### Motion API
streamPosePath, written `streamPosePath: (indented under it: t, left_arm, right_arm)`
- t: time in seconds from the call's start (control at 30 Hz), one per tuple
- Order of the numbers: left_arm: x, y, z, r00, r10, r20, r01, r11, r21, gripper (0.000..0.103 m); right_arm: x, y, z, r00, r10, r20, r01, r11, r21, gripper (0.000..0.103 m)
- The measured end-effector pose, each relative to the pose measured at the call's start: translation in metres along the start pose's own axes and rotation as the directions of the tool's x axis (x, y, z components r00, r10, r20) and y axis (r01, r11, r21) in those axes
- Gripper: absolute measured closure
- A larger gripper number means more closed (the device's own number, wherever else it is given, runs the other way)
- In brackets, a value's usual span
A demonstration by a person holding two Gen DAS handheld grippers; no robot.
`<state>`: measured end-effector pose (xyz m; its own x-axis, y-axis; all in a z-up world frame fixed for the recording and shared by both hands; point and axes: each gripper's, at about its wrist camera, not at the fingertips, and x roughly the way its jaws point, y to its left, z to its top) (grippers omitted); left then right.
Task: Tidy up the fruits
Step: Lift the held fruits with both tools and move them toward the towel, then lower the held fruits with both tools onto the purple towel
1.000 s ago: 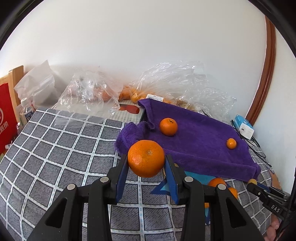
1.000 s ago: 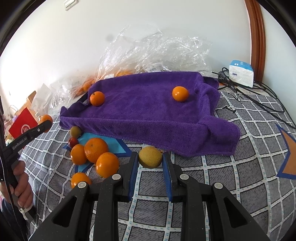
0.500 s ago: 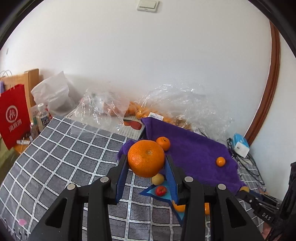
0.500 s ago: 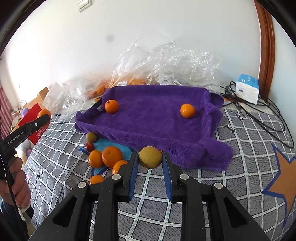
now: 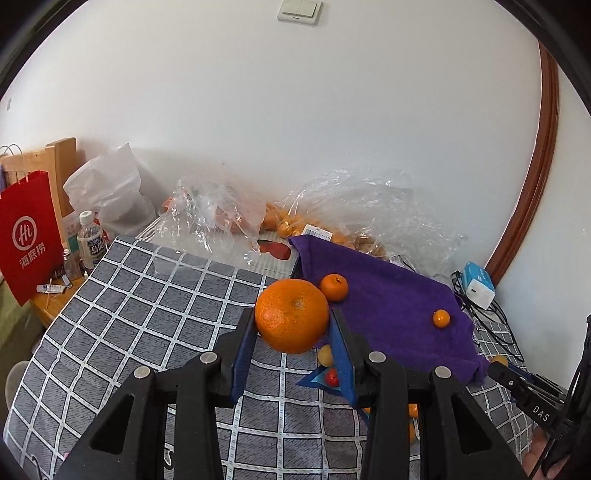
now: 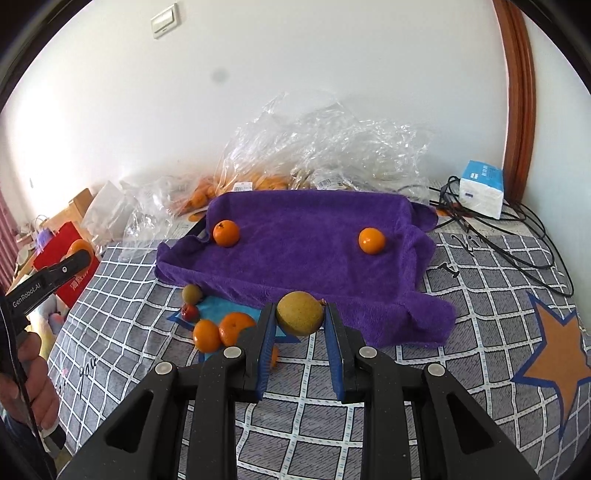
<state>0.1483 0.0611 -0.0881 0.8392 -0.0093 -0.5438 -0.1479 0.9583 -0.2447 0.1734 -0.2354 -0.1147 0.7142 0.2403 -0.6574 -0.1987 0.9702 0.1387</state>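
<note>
Above the checked bedcover, the left gripper point(image 5: 291, 332) clamps a large orange point(image 5: 291, 320) and the right gripper point(image 6: 300, 325) a yellowish fruit point(image 6: 300, 312), just short of the purple towel point(image 6: 306, 251). Either round fruit could slip its narrow pads and roll away.

Left wrist view: from behind its jaws, angled down, facing the wall; purple towel point(image 5: 388, 306) ahead to the right, near.
Right wrist view: likewise angled down, facing the purple towel point(image 6: 306, 251) squarely, near.
Shared: towel, clear plastic bags point(image 5: 369, 206) point(image 6: 332, 147), checked cover point(image 5: 147, 295) point(image 6: 480, 295), wall switch point(image 5: 299, 10) point(image 6: 165, 20).
</note>
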Motion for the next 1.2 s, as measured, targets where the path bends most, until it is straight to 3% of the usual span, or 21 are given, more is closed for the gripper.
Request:
streamPosePath:
  t: [0.23, 0.6, 0.87, 1.2]
  left_arm:
    - [0.013, 0.021, 0.011, 0.996, -0.082, -0.03, 0.083, 0.996, 0.016, 0.066]
    - [0.048, 0.052, 0.02, 0.988, -0.131, -0.082, 0.134, 0.991, 0.027, 0.066]
    - [0.055, 0.047, 0.022, 0.974, -0.203, -0.102, 0.204, 0.979, 0.007, 0.066]
    - [0.072, 0.012, 0.023, 0.98, -0.164, -0.111, 0.165, 0.986, -0.001, 0.066]
  right_arm:
    - [-0.003, 0.009, 0.001, 0.998, -0.062, 0.007, 0.062, 0.996, 0.063, 0.077]
    - [-0.002, 0.021, 0.0, 0.982, -0.191, -0.015, 0.191, 0.971, 0.142, 0.077]
    - [-0.004, 0.026, 0.007, 0.978, -0.209, 0.011, 0.206, 0.971, 0.122, 0.077]
    - [0.018, -0.002, 0.021, 0.987, -0.159, 0.004, 0.158, 0.985, 0.065, 0.077]
